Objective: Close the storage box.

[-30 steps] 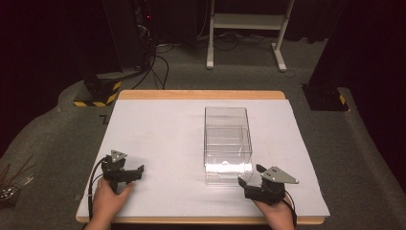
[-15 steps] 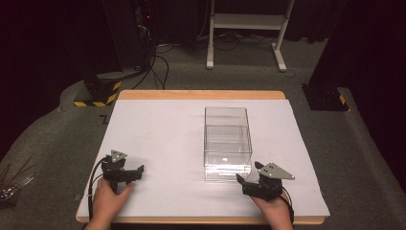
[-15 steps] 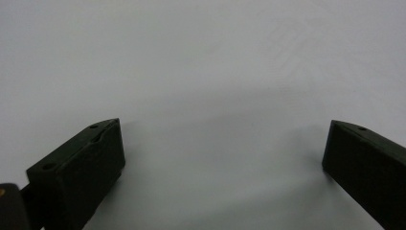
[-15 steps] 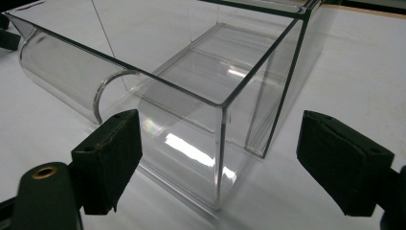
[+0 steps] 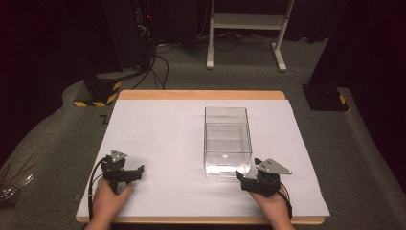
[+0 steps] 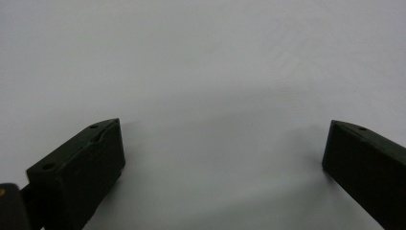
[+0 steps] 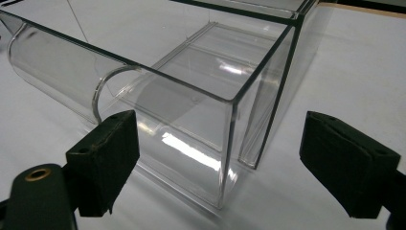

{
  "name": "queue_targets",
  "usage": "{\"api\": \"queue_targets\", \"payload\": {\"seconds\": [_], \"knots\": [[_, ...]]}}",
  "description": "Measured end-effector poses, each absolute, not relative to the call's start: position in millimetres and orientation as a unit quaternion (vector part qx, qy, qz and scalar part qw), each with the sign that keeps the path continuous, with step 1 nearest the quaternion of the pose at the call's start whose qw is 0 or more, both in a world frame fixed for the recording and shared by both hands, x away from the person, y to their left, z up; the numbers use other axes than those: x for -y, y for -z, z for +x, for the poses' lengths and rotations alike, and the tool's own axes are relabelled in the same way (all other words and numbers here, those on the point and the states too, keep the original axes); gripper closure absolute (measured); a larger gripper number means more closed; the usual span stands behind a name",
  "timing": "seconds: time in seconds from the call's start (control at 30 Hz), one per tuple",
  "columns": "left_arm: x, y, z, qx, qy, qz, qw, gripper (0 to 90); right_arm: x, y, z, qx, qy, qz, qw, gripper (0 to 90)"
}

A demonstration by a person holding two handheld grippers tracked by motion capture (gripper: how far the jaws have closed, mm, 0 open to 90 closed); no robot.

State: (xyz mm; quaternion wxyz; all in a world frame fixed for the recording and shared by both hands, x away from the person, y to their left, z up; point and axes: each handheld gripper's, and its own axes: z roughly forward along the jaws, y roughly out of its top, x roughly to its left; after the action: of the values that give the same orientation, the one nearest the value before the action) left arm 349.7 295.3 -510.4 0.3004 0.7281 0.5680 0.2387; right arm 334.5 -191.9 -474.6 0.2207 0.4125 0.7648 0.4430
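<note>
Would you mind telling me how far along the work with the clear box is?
Nothing looks done yet: the clear plastic box stands untouched on the white table. In hand: the right gripper, jaws opening, faces its near corner. The left gripper rests open, apart. Gripping the box remains.

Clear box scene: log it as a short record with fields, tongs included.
object: clear box, open top, upright on the table
surface: white sheet over a wooden table
left tongs: open, nothing between the jaws, resting near the sheet's front left
right tongs: jaws opening, near corner of the box in front of them, pads not touching it
</note>
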Motion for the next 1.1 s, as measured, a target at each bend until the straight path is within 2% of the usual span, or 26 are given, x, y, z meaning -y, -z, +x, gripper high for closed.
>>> {"api": "queue_targets", "payload": {"seconds": [1.1], "knots": [[-295,510,350,-0.568,-0.239,0.728,0.3,0.9,185,479,380,-0.748,-0.439,0.447,0.221,13.7]]}}
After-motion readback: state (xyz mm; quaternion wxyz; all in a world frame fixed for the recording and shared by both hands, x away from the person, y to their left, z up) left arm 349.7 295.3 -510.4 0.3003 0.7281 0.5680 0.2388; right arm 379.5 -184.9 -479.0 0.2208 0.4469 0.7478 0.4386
